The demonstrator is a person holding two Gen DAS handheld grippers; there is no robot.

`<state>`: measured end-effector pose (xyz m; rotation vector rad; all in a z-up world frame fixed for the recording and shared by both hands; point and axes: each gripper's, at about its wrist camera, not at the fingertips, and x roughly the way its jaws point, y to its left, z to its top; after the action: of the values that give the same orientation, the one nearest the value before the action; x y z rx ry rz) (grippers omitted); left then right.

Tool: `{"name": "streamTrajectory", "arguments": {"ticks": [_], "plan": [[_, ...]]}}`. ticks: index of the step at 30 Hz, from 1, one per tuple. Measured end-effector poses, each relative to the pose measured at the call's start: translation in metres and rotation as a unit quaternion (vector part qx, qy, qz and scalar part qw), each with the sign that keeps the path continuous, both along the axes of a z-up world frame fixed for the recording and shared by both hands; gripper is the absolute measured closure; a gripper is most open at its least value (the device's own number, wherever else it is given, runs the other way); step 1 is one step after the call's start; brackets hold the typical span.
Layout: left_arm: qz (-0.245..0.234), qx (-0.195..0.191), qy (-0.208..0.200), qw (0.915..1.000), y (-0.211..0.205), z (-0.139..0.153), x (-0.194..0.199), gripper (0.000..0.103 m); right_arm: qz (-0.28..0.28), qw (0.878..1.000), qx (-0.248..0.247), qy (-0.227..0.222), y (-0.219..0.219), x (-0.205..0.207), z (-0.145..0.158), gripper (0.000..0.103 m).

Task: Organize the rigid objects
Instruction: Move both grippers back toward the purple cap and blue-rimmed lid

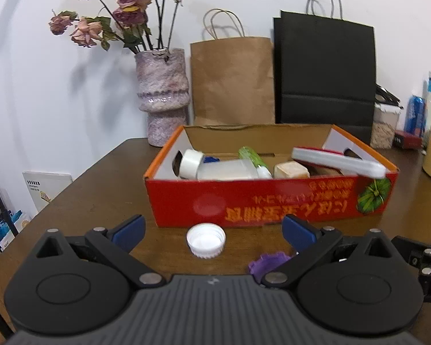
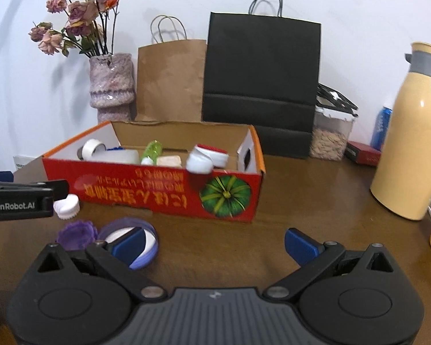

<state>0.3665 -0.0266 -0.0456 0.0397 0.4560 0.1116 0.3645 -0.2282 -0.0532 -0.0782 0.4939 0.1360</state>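
Dark wooden table point(image 1: 100, 189), glossy red cardboard box point(image 1: 273, 198), ribbed white cap point(image 1: 206, 240), both claws point(image 1: 214, 231) point(image 2: 215, 244) spread, empty.

A plain white wall point(image 1: 43, 72) rises behind a dark brown wooden surface point(image 1: 94, 189). Soft shadows from dried roses point(image 1: 120, 3) in a mottled vase point(image 1: 162, 95) fall across the wall.

Two paper bags point(image 2: 169, 80), one box point(image 2: 158, 192), three loose lids point(image 2: 67, 205).
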Motion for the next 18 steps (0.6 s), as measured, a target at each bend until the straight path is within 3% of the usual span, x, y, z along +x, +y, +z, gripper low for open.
{"name": "streamTrajectory", "arguments": {"ticks": [12, 18], "plan": [[-0.038, 0.014, 0.035, 0.9986, -0.018, -0.019, -0.019, 0.000, -0.030, 0.999, 0.010, 0.015, -0.020, -0.016, -0.009, 0.000], [-0.029, 0.023, 0.053, 0.9979, -0.023, -0.029, -0.015, 0.000, -0.039, 0.999, 0.017, 0.021, -0.024, -0.021, -0.011, 0.000]]}}
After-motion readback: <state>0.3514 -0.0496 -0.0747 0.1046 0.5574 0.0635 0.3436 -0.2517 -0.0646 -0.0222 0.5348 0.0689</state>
